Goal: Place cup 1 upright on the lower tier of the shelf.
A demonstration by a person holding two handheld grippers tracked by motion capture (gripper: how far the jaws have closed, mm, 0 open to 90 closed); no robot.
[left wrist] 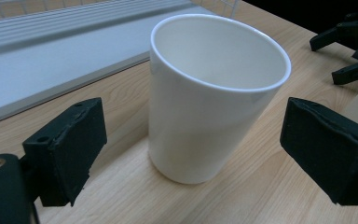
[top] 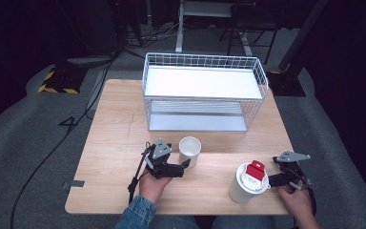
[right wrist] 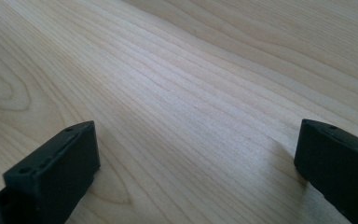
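Landmark: white cup (top: 189, 150), upright, empty, on the wooden surface (top: 114, 143).

Left tongs (top: 183, 166) just on the person's side of the cup, aimed at it. In the left gripper view its jaws are spread wide, one on each side of the cup (left wrist: 209, 93), neither pad touching the wall. Nothing gripped.

Wire rack (top: 205, 90), white, two shelves, stands beyond the cup toward the far edge of the surface; its lower shelf (left wrist: 51, 51) runs close behind the cup.

To the cup's right, nearer the person: white tumbler (top: 246, 183) with a red flip lid (top: 254, 169), upright.

Right tongs (top: 272, 180) right of the tumbler, close beside it; contact cannot be told. In the right gripper view jaws wide apart over bare wood (right wrist: 191, 93), holding nothing.

Denim sleeve (top: 136, 213) at the left wrist.
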